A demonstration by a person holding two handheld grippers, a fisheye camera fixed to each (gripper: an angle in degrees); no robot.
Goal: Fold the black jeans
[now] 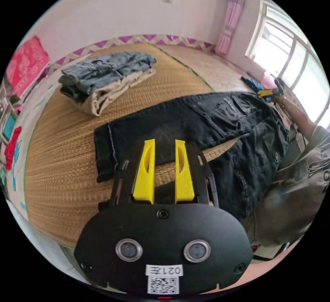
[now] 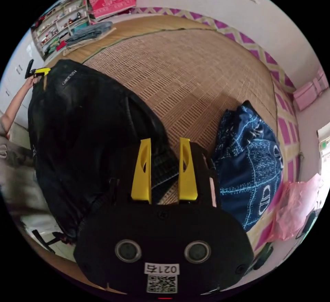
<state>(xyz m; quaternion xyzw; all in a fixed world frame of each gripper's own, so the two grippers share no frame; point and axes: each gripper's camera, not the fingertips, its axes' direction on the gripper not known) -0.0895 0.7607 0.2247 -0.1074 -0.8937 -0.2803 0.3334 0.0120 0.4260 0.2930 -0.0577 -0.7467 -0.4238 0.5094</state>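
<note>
Black jeans [image 1: 192, 123] are lying across the woven straw mat [image 1: 62, 150], one leg stretching flat toward the folded stack of denim and khaki trousers [image 1: 103, 78], the waist draping off the mat's near edge by the person's sleeve [image 1: 309, 164]. The left gripper [image 1: 164, 143] is hovering over the leg, fingers [image 1: 146, 171] slightly parted, holding nothing. The right gripper [image 2: 165, 143] is hanging at the waistband, fingers likewise apart and empty. The denim looks heavy, limp and grippy; hems and waistband seem the surest holds. A crumpled blue printed cloth [image 2: 247, 164] is sitting nearby.
</note>
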